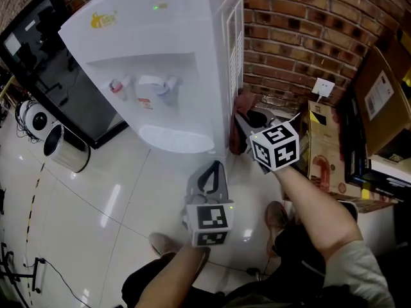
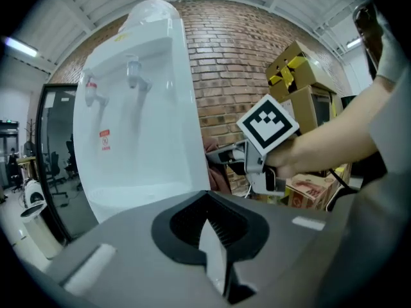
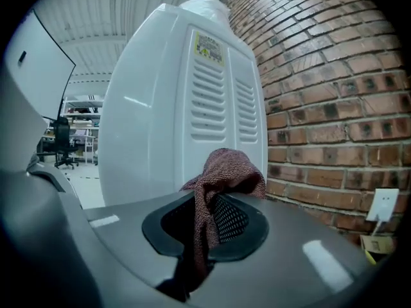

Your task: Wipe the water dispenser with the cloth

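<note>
The white water dispenser (image 1: 160,37) stands against the brick wall, with its two taps and drip tray facing me. My right gripper (image 1: 246,124) is shut on a reddish-brown cloth (image 1: 241,104), low beside the dispenser's vented right side. In the right gripper view the cloth (image 3: 225,172) bunches up out of the right gripper (image 3: 204,233), in front of the dispenser (image 3: 167,108). My left gripper (image 1: 210,174) hangs lower, in front of the drip tray, shut with nothing in it. The left gripper view shows the left gripper (image 2: 215,262), the dispenser (image 2: 141,108) and the right gripper (image 2: 225,154) with the cloth (image 2: 212,165).
A brick wall (image 1: 302,37) with a white socket (image 1: 323,86) runs behind and to the right. Cardboard boxes (image 1: 321,147) stand at the right. A black glass panel (image 1: 45,63) and a white cylindrical bin (image 1: 64,147) are at the left. My shoes (image 1: 277,215) rest on the glossy white tile floor.
</note>
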`<state>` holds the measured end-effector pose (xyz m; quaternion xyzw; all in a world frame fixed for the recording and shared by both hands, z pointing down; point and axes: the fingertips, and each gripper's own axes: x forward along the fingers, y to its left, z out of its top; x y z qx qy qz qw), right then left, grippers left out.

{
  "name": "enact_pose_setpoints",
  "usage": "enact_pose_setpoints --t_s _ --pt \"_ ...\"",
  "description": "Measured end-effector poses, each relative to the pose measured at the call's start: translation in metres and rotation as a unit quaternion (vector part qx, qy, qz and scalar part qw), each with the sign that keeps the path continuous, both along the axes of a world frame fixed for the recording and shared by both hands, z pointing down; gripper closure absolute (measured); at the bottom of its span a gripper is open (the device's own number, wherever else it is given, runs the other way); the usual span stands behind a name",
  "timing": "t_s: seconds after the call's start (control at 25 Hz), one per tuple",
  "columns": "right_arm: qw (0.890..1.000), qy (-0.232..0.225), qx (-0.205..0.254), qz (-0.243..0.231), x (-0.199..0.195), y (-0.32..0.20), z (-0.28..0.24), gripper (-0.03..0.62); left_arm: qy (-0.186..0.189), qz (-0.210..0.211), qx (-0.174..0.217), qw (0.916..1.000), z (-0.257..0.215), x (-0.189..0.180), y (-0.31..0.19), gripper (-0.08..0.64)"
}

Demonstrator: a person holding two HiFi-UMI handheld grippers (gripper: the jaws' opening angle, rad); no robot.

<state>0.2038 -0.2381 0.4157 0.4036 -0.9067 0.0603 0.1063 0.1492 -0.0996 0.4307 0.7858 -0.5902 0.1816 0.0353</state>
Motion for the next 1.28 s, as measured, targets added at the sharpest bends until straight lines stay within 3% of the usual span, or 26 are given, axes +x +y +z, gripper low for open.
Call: enact_pose_setpoints --t_s 0.16,0.48,0.72,1.0,1.16,1.28 --pt "0.999 0.024 -0.036 -0.011 0.0 0.001 0.036 0.537 0.002 0.009 -0.052 0.9986 0.05 0.01 0.005 0.56" --pt "0.993 0.068 -0.092 -0.003 0.001 -0.01 0.096 0.537 -0.007 0.051 -0.074 0.9959 0.085 0.04 0.008 0.56" --pt "0.984 0.1 -0.149 0.004 0.001 -0.018 0.154 0.537 -0.023 0.056 -0.103 0.9928 0.123 0.036 0.013 0.56" --pt "0.974 0.083 -0.208 0.025 0.002 -0.014 0.22 0.537 0.016 0.001 -0.117 0.993 0.15 0.016 -0.002 0.56" --pt "0.967 0.074 -0.241 0.024 0.0 -0.013 0.255 0.538 0.048 -0.039 -0.142 0.9879 0.182 0.011 -0.004 0.56" --pt "0.959 0.071 -0.272 0.026 0.001 -0.007 0.288 0.538 0.053 -0.043 -0.156 0.9854 0.199 0.013 -0.004 0.56"
